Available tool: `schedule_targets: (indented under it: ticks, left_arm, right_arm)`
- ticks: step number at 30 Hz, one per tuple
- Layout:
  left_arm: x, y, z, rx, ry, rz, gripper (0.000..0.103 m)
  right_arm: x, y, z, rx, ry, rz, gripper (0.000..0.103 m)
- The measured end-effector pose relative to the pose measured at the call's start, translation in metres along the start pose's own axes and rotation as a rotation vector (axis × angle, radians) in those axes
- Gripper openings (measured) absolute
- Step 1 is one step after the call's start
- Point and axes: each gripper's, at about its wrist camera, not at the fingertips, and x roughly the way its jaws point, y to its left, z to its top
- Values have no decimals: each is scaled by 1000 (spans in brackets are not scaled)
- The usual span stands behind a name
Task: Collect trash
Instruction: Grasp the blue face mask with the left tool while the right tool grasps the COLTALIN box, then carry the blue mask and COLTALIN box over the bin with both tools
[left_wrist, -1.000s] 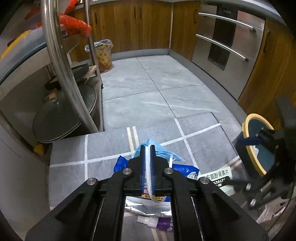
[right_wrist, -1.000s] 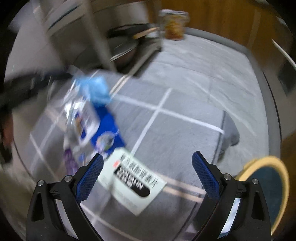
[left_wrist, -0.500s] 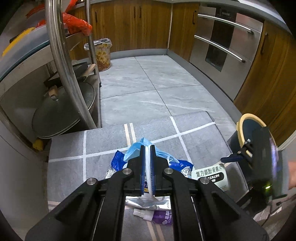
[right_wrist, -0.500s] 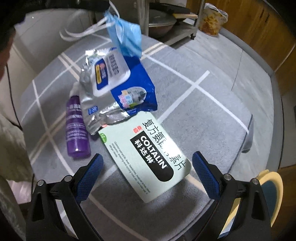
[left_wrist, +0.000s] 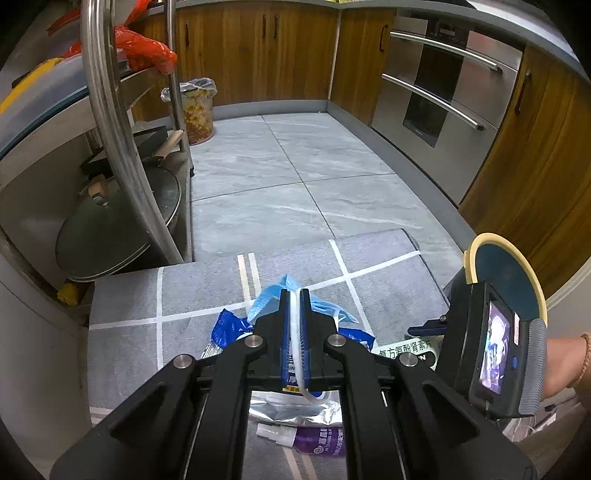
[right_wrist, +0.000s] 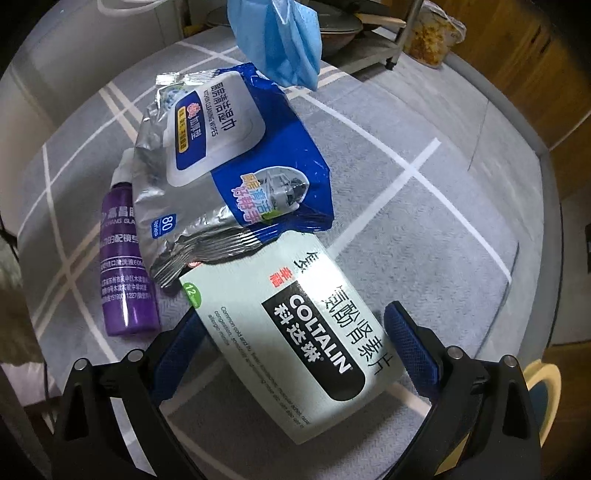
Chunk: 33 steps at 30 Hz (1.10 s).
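We see a grey rug with white lines (right_wrist: 424, 206) carrying the trash: a crumpled blue-and-silver wipes packet (right_wrist: 229, 162), a pale green Coltalin medicine box (right_wrist: 295, 343) touching it, and a purple bottle (right_wrist: 123, 266) beside. Our right gripper (right_wrist: 291, 343) straddles the box, jaws wide. Our left gripper (left_wrist: 294, 325) pinches a blue face mask's (left_wrist: 280, 295) white strap, holding it aloft.

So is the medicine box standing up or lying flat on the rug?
Lying flat. The medicine box rests printed face up on the grey rug, its upper edge tucked under the wipes pack.
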Motion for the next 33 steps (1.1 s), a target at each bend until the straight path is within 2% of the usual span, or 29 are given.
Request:
schedule_targets:
  ticks: [9, 17, 24, 27, 33]
  left_arm:
    - [-2, -3, -1, 4, 1, -4, 5]
    - [-12, -9, -4, 9, -14, -10, 5]
    - [-22, -21, -9, 26, -27, -14, 5]
    - [-26, -26, -9, 33, -36, -15, 5]
    - [-28, -49, -4, 54, -49, -38, 5]
  right_arm:
    - [-12, -8, -9, -8, 20, 57, 80]
    - [-32, -8, -28, 5, 18, 71, 76]
    - [-52, -5, -50, 17, 3, 45, 74]
    - [-67, -11, -59, 31, -24, 24, 74]
    - [-107, -32, -79, 138, -124, -8, 74]
